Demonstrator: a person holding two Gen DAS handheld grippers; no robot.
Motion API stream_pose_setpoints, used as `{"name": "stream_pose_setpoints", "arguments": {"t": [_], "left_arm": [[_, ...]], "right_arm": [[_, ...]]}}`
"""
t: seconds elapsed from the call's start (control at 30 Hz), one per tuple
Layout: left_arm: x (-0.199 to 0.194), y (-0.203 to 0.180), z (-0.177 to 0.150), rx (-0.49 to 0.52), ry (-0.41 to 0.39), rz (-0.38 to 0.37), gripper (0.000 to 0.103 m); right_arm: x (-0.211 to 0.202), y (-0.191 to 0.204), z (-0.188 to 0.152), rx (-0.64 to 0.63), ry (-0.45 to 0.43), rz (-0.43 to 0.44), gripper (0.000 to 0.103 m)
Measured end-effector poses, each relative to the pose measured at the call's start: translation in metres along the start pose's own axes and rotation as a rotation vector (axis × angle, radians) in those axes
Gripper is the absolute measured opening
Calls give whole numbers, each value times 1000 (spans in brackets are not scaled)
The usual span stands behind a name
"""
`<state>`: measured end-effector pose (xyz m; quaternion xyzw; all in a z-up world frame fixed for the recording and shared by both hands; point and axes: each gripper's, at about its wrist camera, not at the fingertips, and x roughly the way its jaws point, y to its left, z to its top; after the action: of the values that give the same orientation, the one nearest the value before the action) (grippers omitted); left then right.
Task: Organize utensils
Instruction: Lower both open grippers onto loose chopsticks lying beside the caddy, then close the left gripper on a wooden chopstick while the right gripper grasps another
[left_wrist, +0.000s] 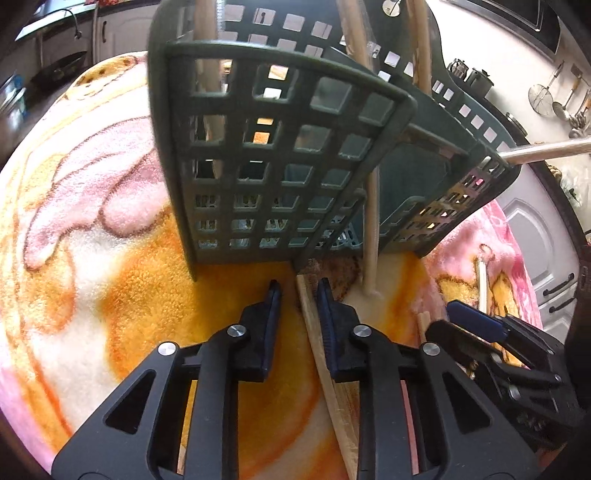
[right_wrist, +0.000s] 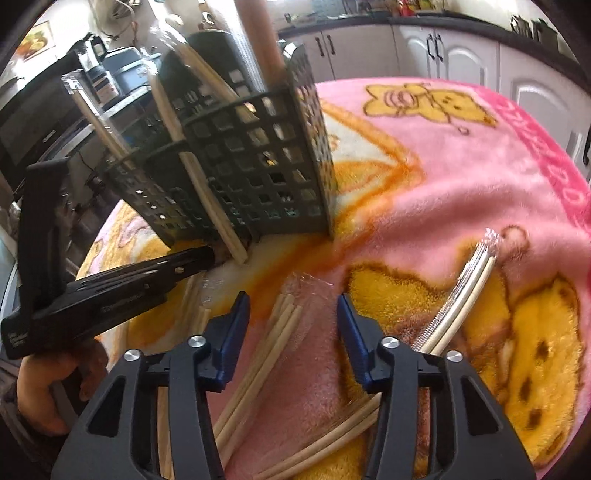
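Observation:
A dark green lattice utensil holder (left_wrist: 258, 166) (right_wrist: 258, 166) stands on a pink and orange blanket (left_wrist: 92, 221), with chopsticks (right_wrist: 207, 192) and a thick wooden handle (right_wrist: 258, 40) standing in it. My left gripper (left_wrist: 300, 291) is at the holder's foot. A flat wooden stick (left_wrist: 328, 373) lies between its jaws against the right pad, and the left pad stands clear of it. My right gripper (right_wrist: 291, 306) is open over a bundle of chopsticks in clear wrap (right_wrist: 280, 325), pads apart from it. It also shows in the left wrist view as the right gripper (left_wrist: 476, 321).
A wrapped chopstick pair (right_wrist: 465, 295) lies right of my right gripper, and more chopsticks (right_wrist: 332, 435) lie near the lower edge. A metal handle (left_wrist: 546, 151) sticks out of the holder. A hand (right_wrist: 44, 387) holds the left gripper (right_wrist: 195, 258). Cabinets (right_wrist: 454, 55) and hanging ladles (left_wrist: 554, 99) lie beyond.

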<state>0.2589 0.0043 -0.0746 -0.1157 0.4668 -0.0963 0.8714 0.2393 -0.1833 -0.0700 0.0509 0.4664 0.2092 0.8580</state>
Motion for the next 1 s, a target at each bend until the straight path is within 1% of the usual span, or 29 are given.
{"name": "stream_pose_setpoints", "arguments": {"t": [0.07,0.23,0.27,0.33,0.57,0.73,0.8,0.93,1.0], "left_arm": [[-1,3,-1,-1,2,-8,13],[-5,9,-4,-5,4,-27,11],[-7,12,-4,-7,5,-32,10],[-9,16,-6,-11,5,-44,10],[-14,24,-8,-18,24,-95,9],[-20,33,-11,-39,23,-144,6],[-25,34,-12,-47,8,-158,5],[-46,35,-13,-39,-45,-185,5],[-57,37,-12,-34,-68,-194,4]], "right_arm": [[1,-4,-1,14,2,1,32],[0,-11,-1,42,-4,11,23],[0,-13,-1,43,-3,6,19],[-1,-16,-1,49,-7,5,14],[-15,-19,-3,46,-45,-1,12],[-33,-16,-1,30,-99,21,11],[-41,-12,0,20,-122,24,11],[-58,-5,2,0,-160,32,10],[-71,3,5,-26,-193,38,9]]}}
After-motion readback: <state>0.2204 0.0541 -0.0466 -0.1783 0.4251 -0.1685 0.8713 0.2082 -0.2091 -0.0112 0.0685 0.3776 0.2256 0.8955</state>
